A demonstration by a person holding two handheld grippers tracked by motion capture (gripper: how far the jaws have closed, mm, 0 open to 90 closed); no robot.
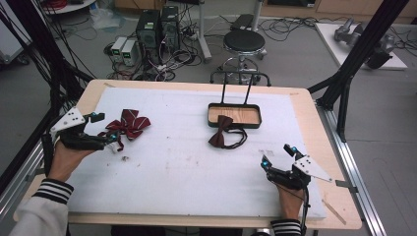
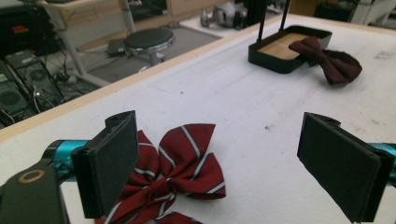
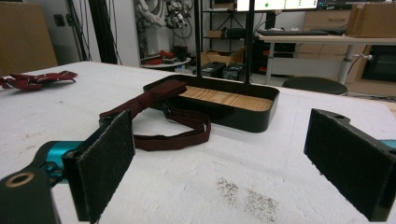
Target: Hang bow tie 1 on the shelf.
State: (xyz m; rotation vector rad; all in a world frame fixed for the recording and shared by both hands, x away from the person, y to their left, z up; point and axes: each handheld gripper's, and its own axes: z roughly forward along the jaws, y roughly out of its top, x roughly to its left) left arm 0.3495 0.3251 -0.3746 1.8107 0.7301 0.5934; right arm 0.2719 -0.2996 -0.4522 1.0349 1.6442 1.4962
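Left gripper (image 1: 101, 129): your jaws are spread wide, straddling the striped bow tie (image 2: 175, 175).
Bow tie: lies flat on the white mat (image 1: 172, 162), left side.
Handling: likely light, soft, floppy.
Hold: pinch its centre knot.
Right gripper (image 1: 278, 156): spread, idle.

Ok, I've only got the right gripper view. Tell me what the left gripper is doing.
Observer: The left gripper is at the table's left side, jaws open, beside the striped bow tie and not gripping it.
Operator: Describe that tie.
Observer: Dark red with thin white stripes, lying flat on the white mat.
Operator: Place my gripper.
Observer: The right gripper is near the table's front right, apart from the plain bow tie.
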